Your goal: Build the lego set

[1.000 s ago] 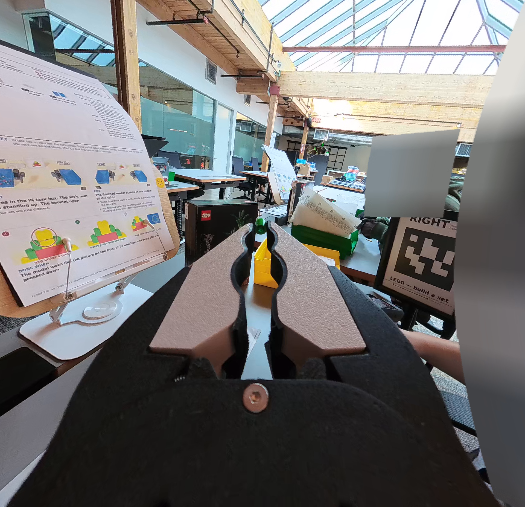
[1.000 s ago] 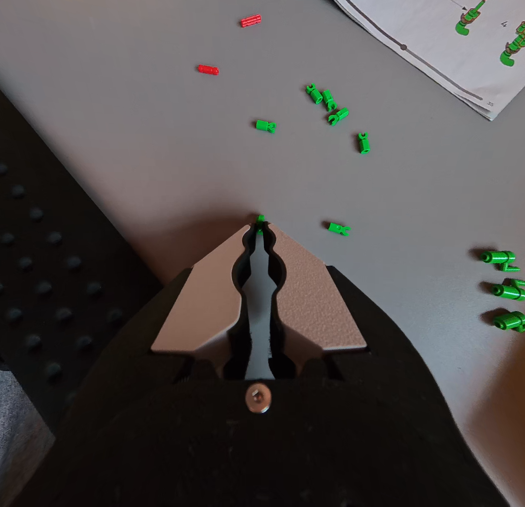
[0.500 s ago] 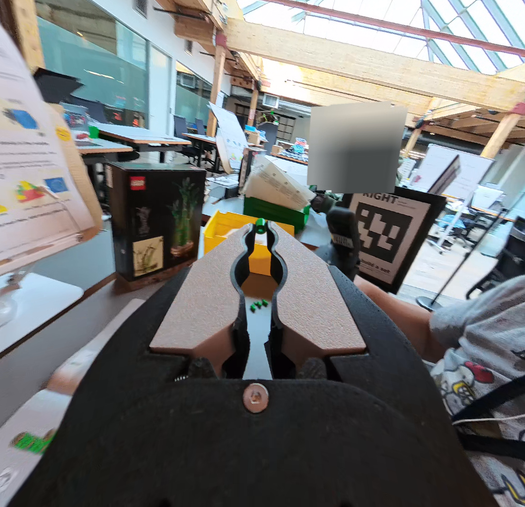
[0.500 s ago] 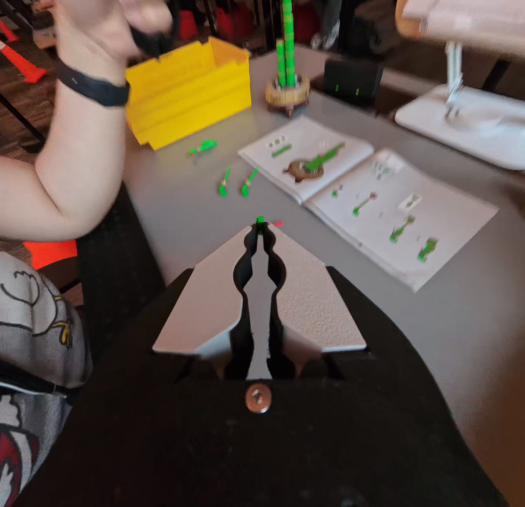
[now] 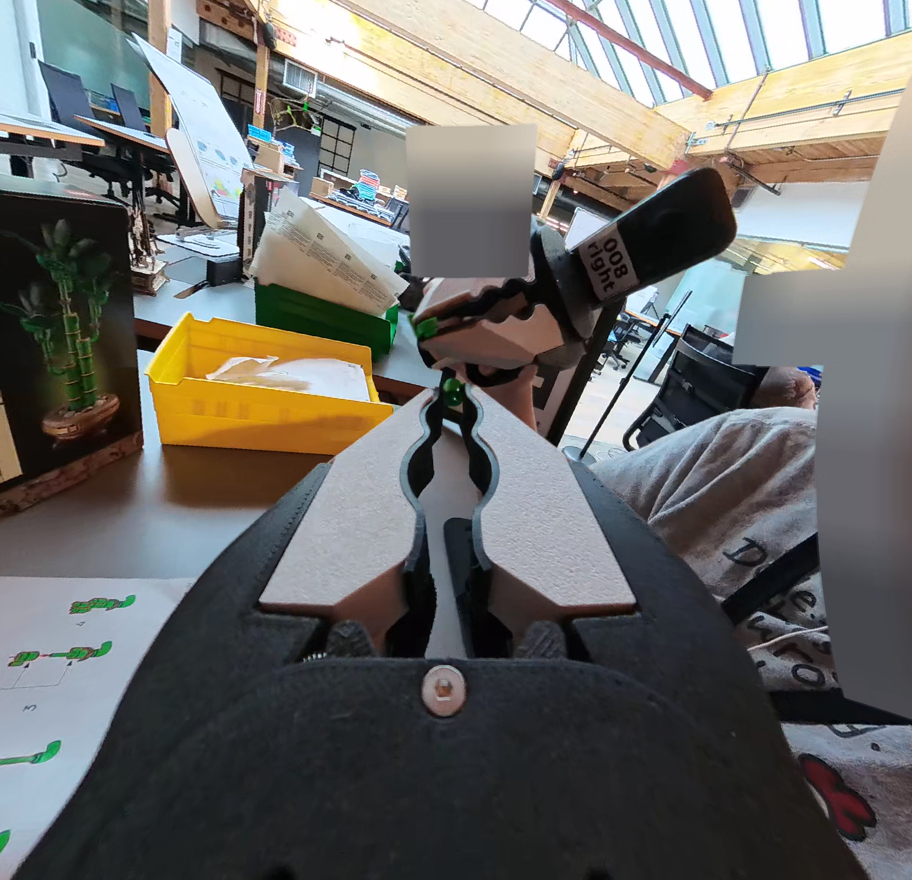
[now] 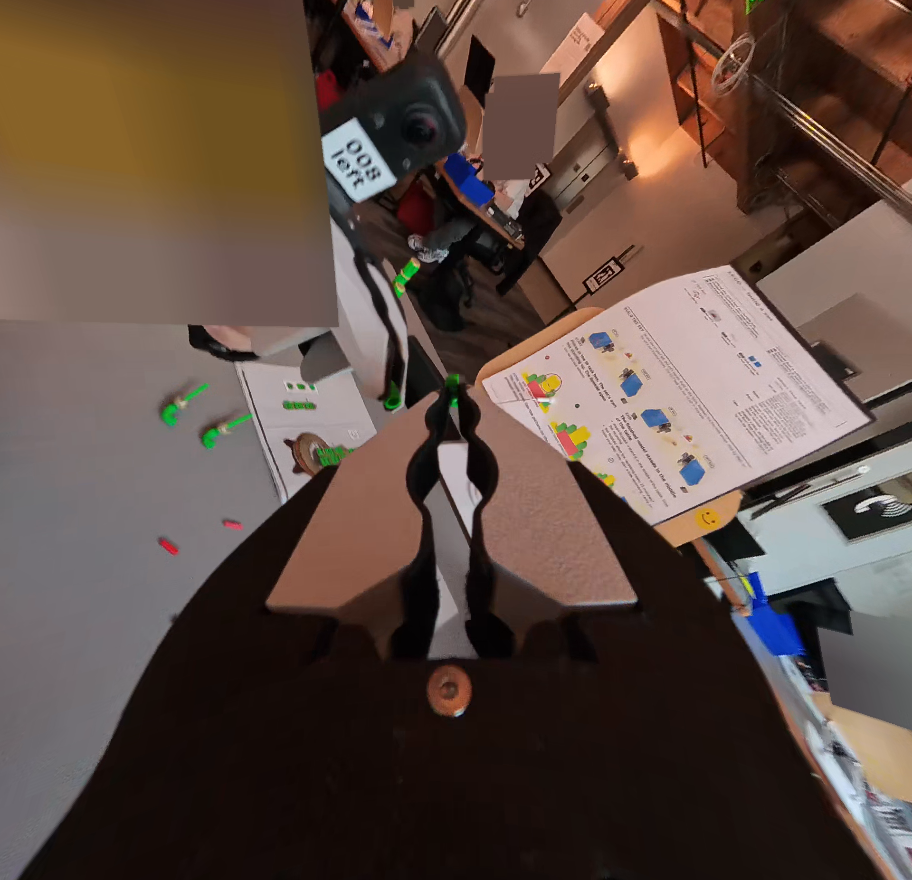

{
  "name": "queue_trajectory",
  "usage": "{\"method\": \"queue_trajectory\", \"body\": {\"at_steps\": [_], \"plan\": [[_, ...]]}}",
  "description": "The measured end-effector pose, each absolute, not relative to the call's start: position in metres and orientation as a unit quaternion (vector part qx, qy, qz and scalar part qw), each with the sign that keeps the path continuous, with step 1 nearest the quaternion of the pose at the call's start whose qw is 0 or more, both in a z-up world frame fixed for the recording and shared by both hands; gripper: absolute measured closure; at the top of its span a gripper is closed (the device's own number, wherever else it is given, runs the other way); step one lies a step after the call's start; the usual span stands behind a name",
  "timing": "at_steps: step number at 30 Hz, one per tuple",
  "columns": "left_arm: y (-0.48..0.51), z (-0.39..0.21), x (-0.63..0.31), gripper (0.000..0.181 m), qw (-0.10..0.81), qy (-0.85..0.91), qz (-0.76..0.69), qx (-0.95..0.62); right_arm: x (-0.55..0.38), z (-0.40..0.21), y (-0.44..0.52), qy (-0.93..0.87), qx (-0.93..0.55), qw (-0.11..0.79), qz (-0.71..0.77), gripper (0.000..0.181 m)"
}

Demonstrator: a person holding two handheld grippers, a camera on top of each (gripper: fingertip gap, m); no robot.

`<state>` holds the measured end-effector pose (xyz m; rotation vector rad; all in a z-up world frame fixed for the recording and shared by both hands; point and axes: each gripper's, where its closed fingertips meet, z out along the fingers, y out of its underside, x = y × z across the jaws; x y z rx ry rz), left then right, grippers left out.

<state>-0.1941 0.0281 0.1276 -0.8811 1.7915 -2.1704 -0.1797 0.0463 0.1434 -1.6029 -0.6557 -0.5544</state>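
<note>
My left gripper (image 5: 451, 393) is shut on a small green piece (image 5: 452, 391), seen end-on at its tips. My right gripper (image 6: 453, 387) is shut on a small green clip piece (image 6: 453, 381). Both are held up in the air, tips close together and facing each other. In the left wrist view the right gripper (image 5: 428, 336) sits just above and beyond my tips, with its green piece (image 5: 425, 327) showing. In the right wrist view the left gripper (image 6: 392, 392) hangs to the left, with green (image 6: 393, 401) at its tip.
A yellow bin (image 5: 256, 412), the set's box (image 5: 64, 338) and a green bin (image 5: 321, 313) stand on the grey table. The open booklet (image 6: 316, 412), two green stems (image 6: 182, 402), red pins (image 6: 232, 524) and a propped instruction sheet (image 6: 666, 392) are in view. A person's torso is at right. The grippers are tip to tip, or close to it.
The right gripper lifted its green piece off the table and swung up towards the left gripper. The left gripper turned right; the two tips now nearly meet.
</note>
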Motion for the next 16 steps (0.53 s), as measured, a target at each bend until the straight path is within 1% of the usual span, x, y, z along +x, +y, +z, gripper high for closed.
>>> {"method": "queue_trajectory", "body": {"at_steps": [3,10,13,16], "plan": [[0.026,0.129,-0.196,0.175,0.104,0.611,-0.729,-0.29,-0.178,0.135,0.047,-0.322,-0.69,0.583,-0.284,0.179],[0.026,0.12,-0.193,0.175,0.162,0.651,-0.682,-0.292,-0.184,0.123,0.04,-0.377,-0.662,0.577,-0.296,0.179],[0.027,0.13,-0.196,0.175,0.155,0.63,-0.706,-0.285,-0.178,0.133,0.038,-0.352,-0.652,0.595,-0.311,0.179],[0.032,0.141,-0.195,0.176,0.163,0.593,-0.738,-0.276,-0.179,0.15,0.036,-0.315,-0.639,0.636,-0.297,0.179]]}}
